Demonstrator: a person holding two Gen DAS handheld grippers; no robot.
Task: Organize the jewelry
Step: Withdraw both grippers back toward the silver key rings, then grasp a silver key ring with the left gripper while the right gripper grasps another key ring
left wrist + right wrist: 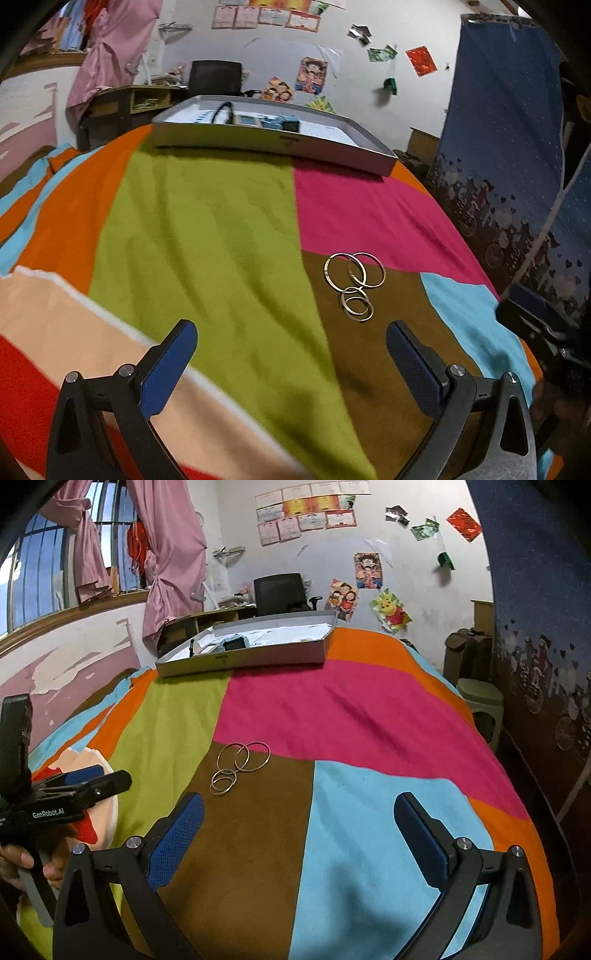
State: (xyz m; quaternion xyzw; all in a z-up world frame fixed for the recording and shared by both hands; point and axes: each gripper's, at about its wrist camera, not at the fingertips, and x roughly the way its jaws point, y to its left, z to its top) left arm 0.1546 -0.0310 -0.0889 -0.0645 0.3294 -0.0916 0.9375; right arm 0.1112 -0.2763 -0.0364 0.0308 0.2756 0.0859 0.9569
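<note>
A: We had the bed [369, 709] under its patchwork blanket [207, 236] as our whole work surface, and at its far end sat the shallow grey tray [240, 659], already holding a few small things we couldn't make out.

B: And the bangles [354, 284]?

A: Thin metal rings, overlapping in a small cluster on the brown patch, near us and well apart from the tray. The left gripper [291, 332] hung just short of them with its fingers spread wide, holding nothing. The right gripper [299, 805] was equally wide and empty, the bangles ahead and to its left.

B: How did we judge they'd handle?

A: Light and stiff, we reckoned, but slick and lying flat on soft cloth, so hard to get under. We thought the best hold was across one rim where it stood free of the others, fingers pressing slightly into the blanket. Interlocked rings might drag along or slip loose.
</note>
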